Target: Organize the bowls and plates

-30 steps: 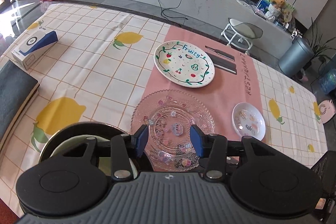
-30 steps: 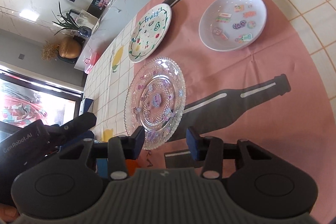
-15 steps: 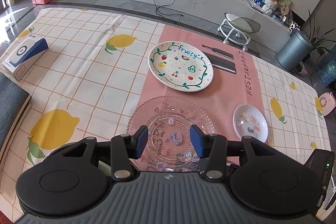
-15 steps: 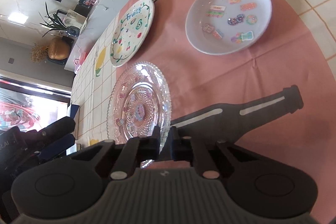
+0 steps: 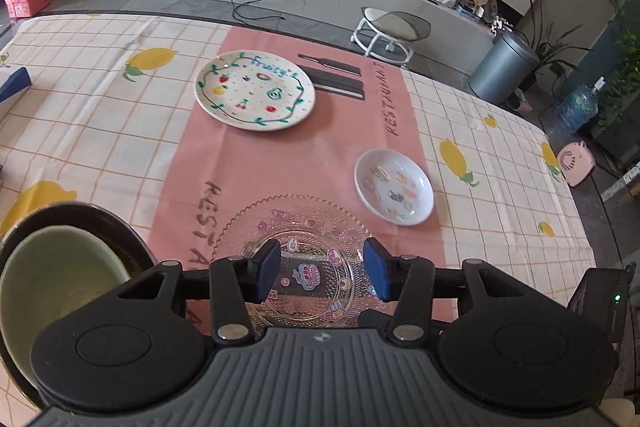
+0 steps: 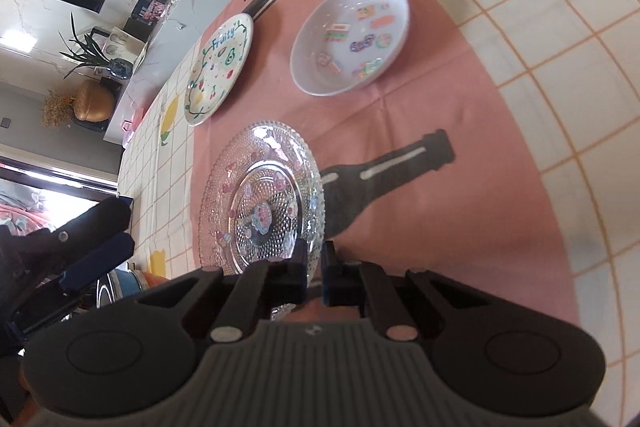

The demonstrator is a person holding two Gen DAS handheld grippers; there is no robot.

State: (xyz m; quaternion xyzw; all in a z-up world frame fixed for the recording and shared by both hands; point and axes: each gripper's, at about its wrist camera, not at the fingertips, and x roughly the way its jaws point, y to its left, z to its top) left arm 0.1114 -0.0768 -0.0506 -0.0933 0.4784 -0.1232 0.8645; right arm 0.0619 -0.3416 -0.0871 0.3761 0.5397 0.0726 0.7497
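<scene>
The right gripper (image 6: 316, 277) is pinched down to a narrow gap on the near rim of the glass plate (image 6: 260, 199), which lies on the pink runner (image 6: 460, 211). The lift should probably be kept level and slow, since a rim grip on glass may slip. The left gripper (image 5: 322, 275) hangs wide and empty above the plate. Farther off sit the small sticker dish (image 6: 350, 37) and the "Fruity" plate (image 6: 220, 65).

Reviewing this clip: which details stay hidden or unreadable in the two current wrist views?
- Glass plate near rim: left wrist view, covered by the left gripper body.
- Right gripper contact with the plate rim: right wrist view, hidden behind its closed fingers.
- Green bowl and dark dish beneath: cut off by the frame edge.
- Small white dish stickers: too small.
</scene>
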